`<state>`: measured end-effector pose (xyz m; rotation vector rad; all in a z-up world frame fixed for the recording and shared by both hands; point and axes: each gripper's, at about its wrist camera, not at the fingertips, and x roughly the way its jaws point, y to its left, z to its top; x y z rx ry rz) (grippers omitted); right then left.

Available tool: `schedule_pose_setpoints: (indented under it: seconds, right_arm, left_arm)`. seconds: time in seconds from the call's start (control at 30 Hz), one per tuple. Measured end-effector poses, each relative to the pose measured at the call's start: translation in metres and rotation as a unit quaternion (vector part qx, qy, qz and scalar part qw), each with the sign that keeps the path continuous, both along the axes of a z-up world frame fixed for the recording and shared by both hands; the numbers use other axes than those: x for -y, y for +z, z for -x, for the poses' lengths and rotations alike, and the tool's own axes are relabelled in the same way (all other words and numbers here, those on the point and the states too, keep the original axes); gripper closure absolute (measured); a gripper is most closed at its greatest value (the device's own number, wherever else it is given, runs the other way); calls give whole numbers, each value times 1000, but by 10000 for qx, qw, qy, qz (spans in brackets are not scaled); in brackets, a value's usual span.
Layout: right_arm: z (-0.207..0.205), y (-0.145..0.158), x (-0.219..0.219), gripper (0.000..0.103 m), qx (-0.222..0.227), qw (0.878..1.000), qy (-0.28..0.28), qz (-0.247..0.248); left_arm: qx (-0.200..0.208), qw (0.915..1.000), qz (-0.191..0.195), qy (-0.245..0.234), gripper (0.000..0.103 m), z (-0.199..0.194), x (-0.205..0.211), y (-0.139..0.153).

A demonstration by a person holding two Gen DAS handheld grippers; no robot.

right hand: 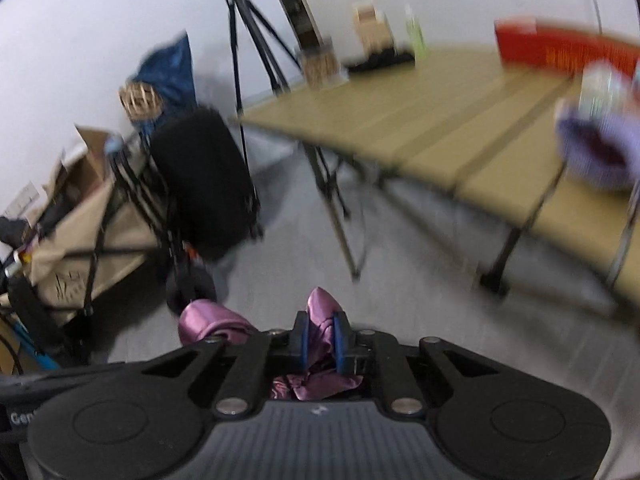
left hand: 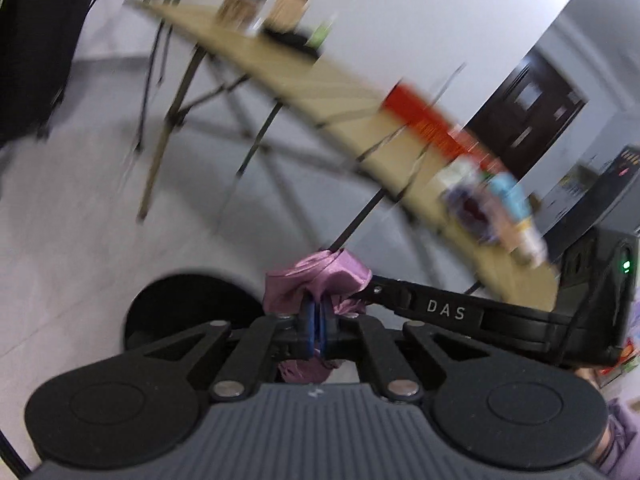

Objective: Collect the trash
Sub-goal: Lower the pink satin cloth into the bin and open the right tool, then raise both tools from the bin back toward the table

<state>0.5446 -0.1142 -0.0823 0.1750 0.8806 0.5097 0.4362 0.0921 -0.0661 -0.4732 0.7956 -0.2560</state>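
Left tongs (left hand: 318, 326) and right tongs (right hand: 320, 340) both pinching purple trash bag (left hand: 316, 282) | black bin (left hand: 188, 308) at 9 o'clock | desk (right hand: 440, 120) litter still uncollected, judged early.

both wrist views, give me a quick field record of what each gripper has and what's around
left gripper: shut on the crumpled shiny purple plastic bag
right gripper: shut on the same purple bag
bin: round black bin on the floor, beyond and left of the left gripper
table: tan slatted folding table, ahead of both grippers
on table: red box, blurred purple bowl-like item
image quality: motion blur, small items unclear
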Motion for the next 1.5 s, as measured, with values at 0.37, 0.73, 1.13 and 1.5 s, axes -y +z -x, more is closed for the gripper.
schedule_pose_setpoints:
  seconds: [0.37, 0.73, 1.13, 1.5]
  right_arm:
    - [-41, -125, -30, 78, -1339, 9880, -128, 755]
    - [-41, -154, -42, 66, -1519, 9791, 391, 1296]
    - [-16, -88, -31, 61, -678, 9890, 443, 1236]
    - [65, 63, 78, 42, 1306, 9906, -189, 368]
  left_arm:
    - [-2072, 9729, -1017, 110, 97, -64, -7, -101]
    - [-2233, 9652, -1354, 133, 52, -68, -16, -111]
    - [-1588, 9754, -1491, 340, 34, -61, -14, -73]
    - [1220, 9843, -1273, 56, 10, -14, 47, 25]
